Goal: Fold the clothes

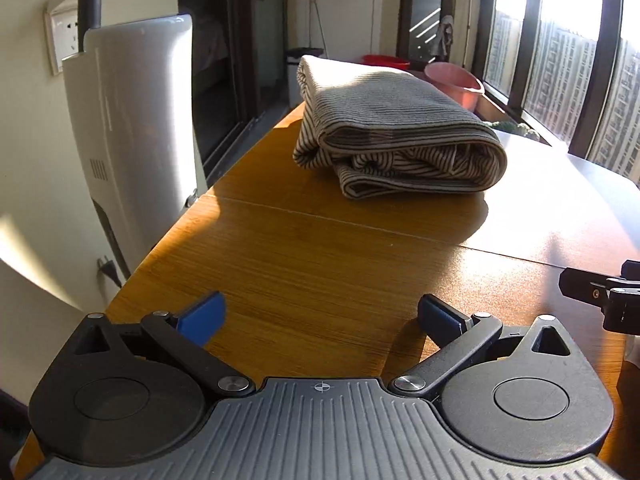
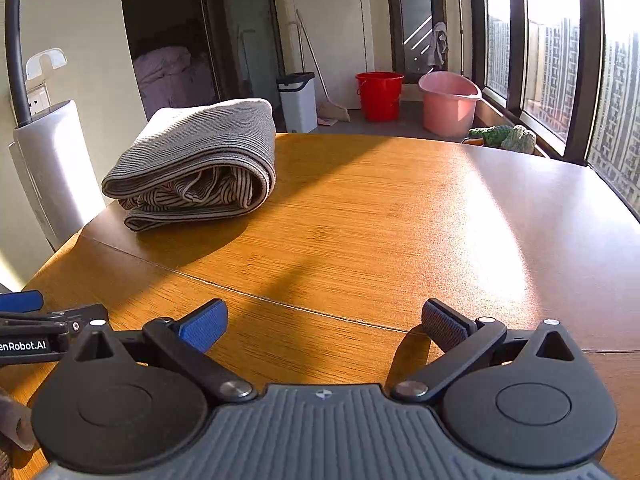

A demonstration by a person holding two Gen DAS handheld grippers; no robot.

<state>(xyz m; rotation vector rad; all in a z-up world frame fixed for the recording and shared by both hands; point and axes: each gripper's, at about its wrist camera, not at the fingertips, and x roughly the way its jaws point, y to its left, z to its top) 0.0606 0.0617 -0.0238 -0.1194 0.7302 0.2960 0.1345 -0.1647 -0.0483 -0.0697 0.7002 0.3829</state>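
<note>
A striped grey and cream garment (image 1: 396,132) lies folded in a thick bundle on the wooden table (image 1: 320,256), towards its far left side. In the right wrist view the same garment (image 2: 196,164) sits at the far left. My left gripper (image 1: 320,316) hovers over the near part of the table, well short of the bundle, jaws wide open with nothing between the blue pads. My right gripper (image 2: 324,324) is likewise open and empty over bare wood, to the right of the left one.
A white appliance (image 1: 136,152) with a black hose stands against the table's left edge. Beyond the far edge are a white bin (image 2: 298,100), a red bucket (image 2: 380,94) and a pink basin (image 2: 448,102). Windows line the right side.
</note>
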